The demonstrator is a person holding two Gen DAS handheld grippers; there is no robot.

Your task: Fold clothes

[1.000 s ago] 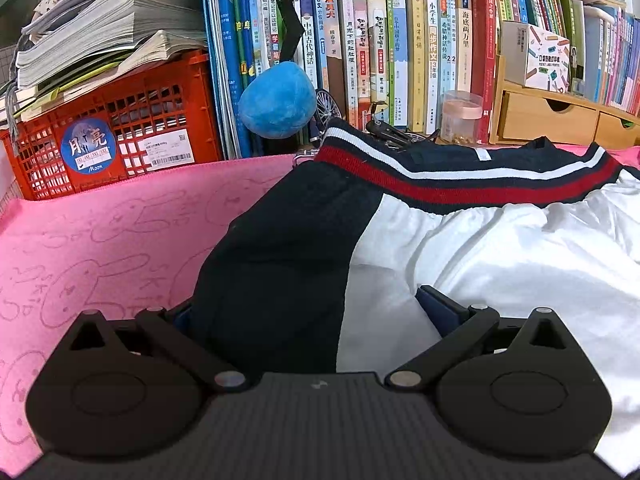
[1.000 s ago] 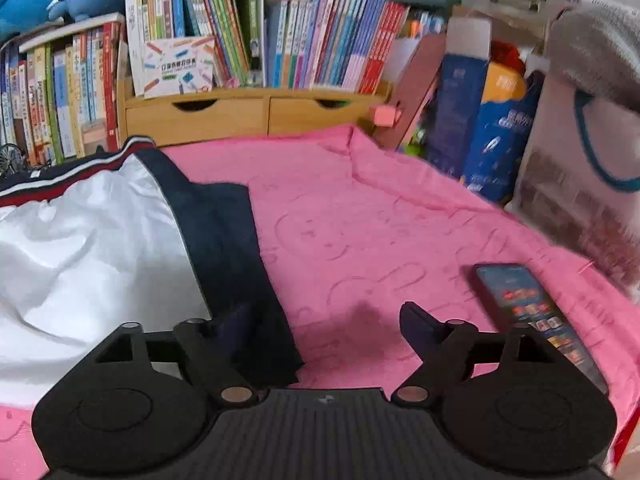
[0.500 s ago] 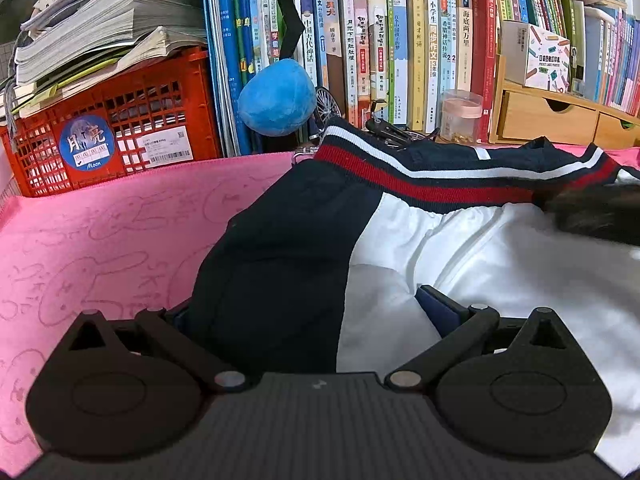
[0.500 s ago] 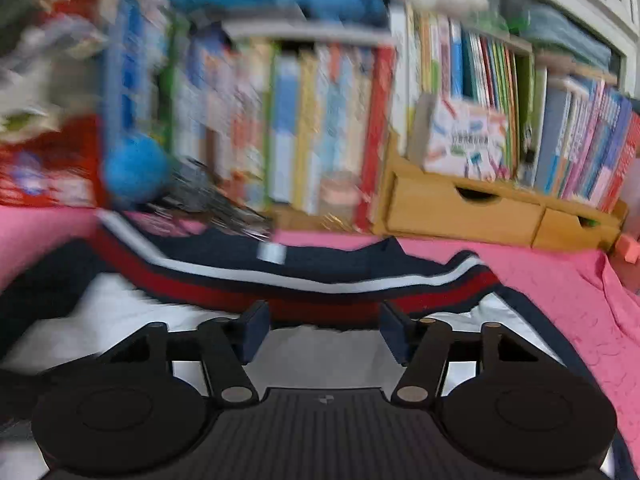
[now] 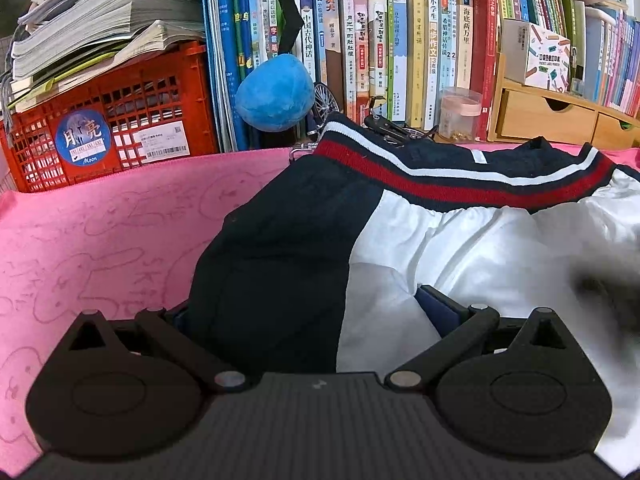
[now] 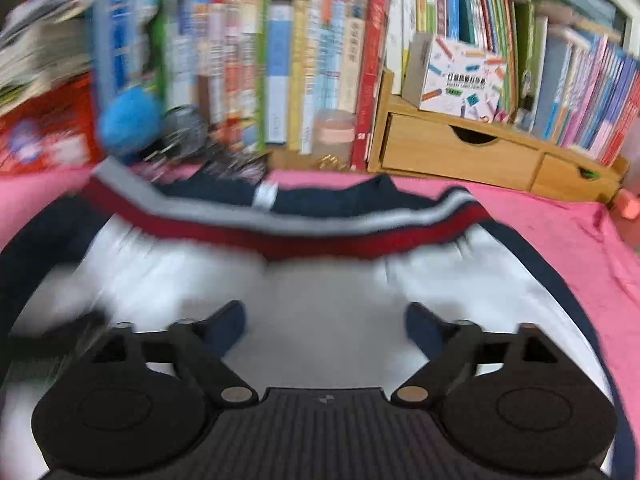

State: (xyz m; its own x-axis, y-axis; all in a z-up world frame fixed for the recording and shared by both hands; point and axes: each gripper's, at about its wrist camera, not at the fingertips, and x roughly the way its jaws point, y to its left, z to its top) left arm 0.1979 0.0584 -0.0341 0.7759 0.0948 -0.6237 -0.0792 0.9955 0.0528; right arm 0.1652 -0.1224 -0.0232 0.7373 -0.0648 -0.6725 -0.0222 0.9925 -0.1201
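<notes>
Navy and white shorts (image 5: 400, 240) with a red, white and navy waistband lie on the pink cloth (image 5: 100, 240). My left gripper (image 5: 308, 308) rests low at the shorts' left side. Its fingers stand wide apart with navy and white fabric lying between them, and the left fingertip is partly under the navy cloth. My right gripper (image 6: 324, 324) hovers over the white middle of the shorts (image 6: 320, 280), its jaws opening with nothing pressed between them. That view is blurred. In the left wrist view the right gripper (image 5: 608, 300) is a dark smear at the right edge.
A red crate (image 5: 112, 128) stacked with papers, a blue plush ball (image 5: 276, 96), a row of books (image 5: 400, 40), a clear jar (image 5: 460, 112) and a wooden drawer box (image 6: 460, 152) line the back edge. Pink cloth (image 6: 580, 240) lies bare to the right.
My right gripper swung left from the shorts' right edge to above their white middle, its jaws narrowing and then widening. It now shows as a blur in the left view. The left gripper stayed still.
</notes>
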